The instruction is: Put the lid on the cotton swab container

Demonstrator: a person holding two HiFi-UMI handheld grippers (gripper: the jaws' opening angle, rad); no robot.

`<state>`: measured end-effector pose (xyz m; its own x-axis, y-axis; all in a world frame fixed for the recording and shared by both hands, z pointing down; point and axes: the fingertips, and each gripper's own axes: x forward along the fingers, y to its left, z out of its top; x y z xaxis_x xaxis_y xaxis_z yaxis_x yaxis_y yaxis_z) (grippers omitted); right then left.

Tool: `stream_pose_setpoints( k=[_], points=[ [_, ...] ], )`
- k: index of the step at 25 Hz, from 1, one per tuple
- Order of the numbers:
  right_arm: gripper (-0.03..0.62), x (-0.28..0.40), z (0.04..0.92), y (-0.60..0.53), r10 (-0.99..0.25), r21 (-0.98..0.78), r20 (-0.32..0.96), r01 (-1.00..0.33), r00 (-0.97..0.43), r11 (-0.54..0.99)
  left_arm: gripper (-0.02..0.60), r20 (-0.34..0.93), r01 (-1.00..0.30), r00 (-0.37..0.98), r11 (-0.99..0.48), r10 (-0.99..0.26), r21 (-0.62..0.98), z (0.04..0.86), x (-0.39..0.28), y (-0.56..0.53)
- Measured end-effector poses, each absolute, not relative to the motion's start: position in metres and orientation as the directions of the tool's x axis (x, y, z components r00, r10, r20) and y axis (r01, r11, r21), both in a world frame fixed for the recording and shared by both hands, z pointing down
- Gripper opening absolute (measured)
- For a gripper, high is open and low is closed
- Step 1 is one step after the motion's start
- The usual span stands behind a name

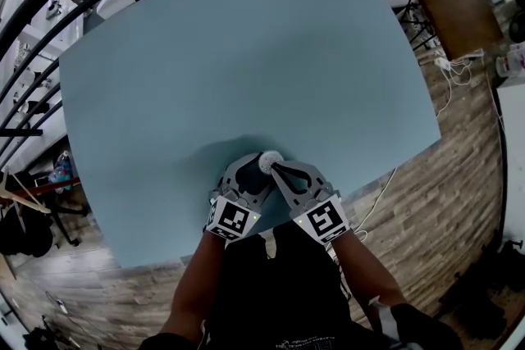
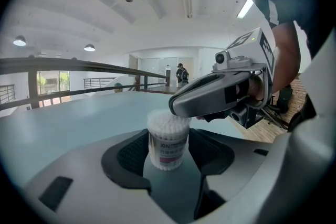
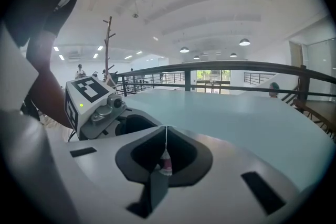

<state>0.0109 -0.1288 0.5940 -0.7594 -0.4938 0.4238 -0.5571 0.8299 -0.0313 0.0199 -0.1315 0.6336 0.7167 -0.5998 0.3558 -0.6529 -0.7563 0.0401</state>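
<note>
The cotton swab container [image 2: 168, 145], a small clear tub with a pink-and-white label, stands upright on the blue table [image 1: 246, 53] near its front edge. White swab tips fill its uncovered top [image 1: 271, 161]. My left gripper [image 2: 169, 150] has a dark pad against each side of the tub. My right gripper [image 1: 281, 169] is shut, and its tip [image 2: 181, 105] rests over the tub's rim from the right. In the right gripper view the jaws [image 3: 166, 139] meet in a thin pale seam, and a bit of pink label [image 3: 165, 165] shows below. I see no lid in any view.
The table's front edge [image 1: 271, 235] runs just under both grippers, close to the person's body. A dark railing [image 1: 49, 4] curves round the table's far and left sides. Wooden floor with white cables [image 1: 451, 74] lies to the right.
</note>
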Motion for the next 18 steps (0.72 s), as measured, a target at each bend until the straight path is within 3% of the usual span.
stream_pose_setpoints(
  k=[18],
  points=[
    [0.020, 0.0115, 0.5959, -0.1276, -0.508, -0.010, 0.398, -0.558, -0.764, 0.830, 0.252, 0.359, -0.655, 0.718, -0.753, -0.596, 0.061, 0.6367, 0.0194, -0.1295]
  ],
)
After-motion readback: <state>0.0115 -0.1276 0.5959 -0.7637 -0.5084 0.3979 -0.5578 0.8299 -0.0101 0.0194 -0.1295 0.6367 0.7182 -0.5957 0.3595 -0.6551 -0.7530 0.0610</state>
